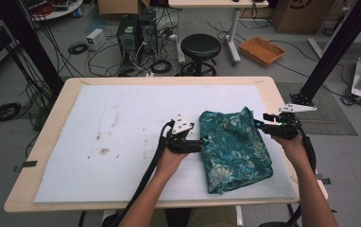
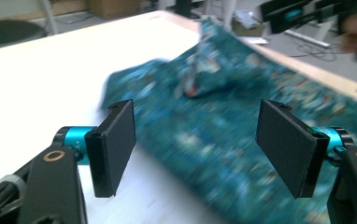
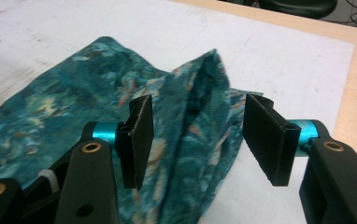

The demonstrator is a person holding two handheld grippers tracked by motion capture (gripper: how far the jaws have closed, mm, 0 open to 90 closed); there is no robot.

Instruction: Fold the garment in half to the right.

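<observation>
Teal flowered cloth [image 1: 235, 147] lying folded on the white pad [image 1: 122, 137] covering the counter [image 1: 51, 142], at the pad's right half, its far end bunched into a raised ridge. Left claw [image 1: 206, 143] just beside the cloth's left edge, level with its middle, spread wide, pinching nothing; cloth [image 2: 242, 140] ahead of its pads and blurred in the left gripper view. Right claw [image 1: 258, 124] at the cloth's far right corner, likewise spread, the raised ridge [image 3: 200, 107] standing between its pads without touching them. Black stool [image 1: 200, 47] on the floor beyond the counter.
</observation>
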